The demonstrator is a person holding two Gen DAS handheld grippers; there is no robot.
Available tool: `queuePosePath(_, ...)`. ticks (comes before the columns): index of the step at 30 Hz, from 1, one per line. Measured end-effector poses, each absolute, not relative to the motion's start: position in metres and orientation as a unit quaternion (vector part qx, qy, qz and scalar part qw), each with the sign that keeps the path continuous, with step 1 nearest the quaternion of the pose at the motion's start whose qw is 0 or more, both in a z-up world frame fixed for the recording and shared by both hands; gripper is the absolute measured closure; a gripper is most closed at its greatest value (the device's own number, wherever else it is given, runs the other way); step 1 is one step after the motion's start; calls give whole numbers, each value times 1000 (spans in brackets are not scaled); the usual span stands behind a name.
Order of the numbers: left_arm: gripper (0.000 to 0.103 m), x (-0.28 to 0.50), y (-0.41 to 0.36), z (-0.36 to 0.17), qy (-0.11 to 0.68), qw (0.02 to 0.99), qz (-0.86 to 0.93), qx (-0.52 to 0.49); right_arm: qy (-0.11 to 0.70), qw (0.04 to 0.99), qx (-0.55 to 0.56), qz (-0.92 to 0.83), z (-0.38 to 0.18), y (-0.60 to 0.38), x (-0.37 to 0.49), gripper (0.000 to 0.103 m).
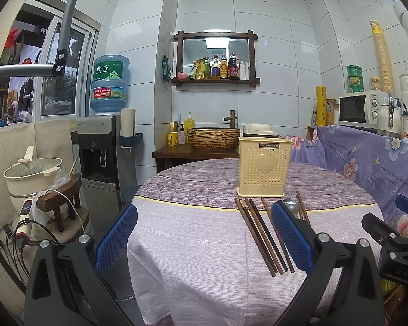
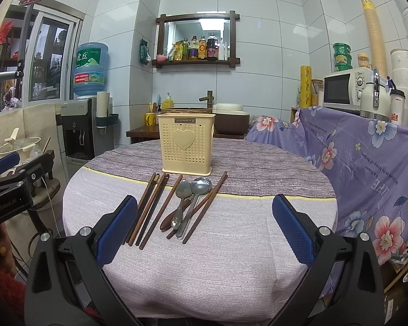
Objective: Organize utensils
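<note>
Fingers of the left gripper [image 1: 204, 233] and right gripper [image 2: 204, 225] are spread, empty, above the bench [image 2: 204, 258]; chopsticks [image 2: 149, 206] and spoons [image 2: 190, 193] lie before the holder [image 2: 186, 144].

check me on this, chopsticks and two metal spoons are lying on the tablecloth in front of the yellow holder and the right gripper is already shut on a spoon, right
Not quite. The right gripper is open and holds nothing; the right wrist view shows its jaws spread wide above the cloth. The rest stands: the chopsticks and two metal spoons lie on the tablecloth in front of the yellow holder.
</note>
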State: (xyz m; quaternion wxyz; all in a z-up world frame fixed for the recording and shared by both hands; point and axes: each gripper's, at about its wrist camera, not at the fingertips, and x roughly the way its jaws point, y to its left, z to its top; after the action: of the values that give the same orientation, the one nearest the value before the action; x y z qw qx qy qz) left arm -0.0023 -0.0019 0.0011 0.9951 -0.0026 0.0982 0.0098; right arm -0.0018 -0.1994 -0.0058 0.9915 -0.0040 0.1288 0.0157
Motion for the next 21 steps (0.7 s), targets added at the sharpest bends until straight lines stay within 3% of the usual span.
queuePosePath(21,5,6,3,-9,118,993,15,1,146,989,-6,0,-14,-204,8,5)
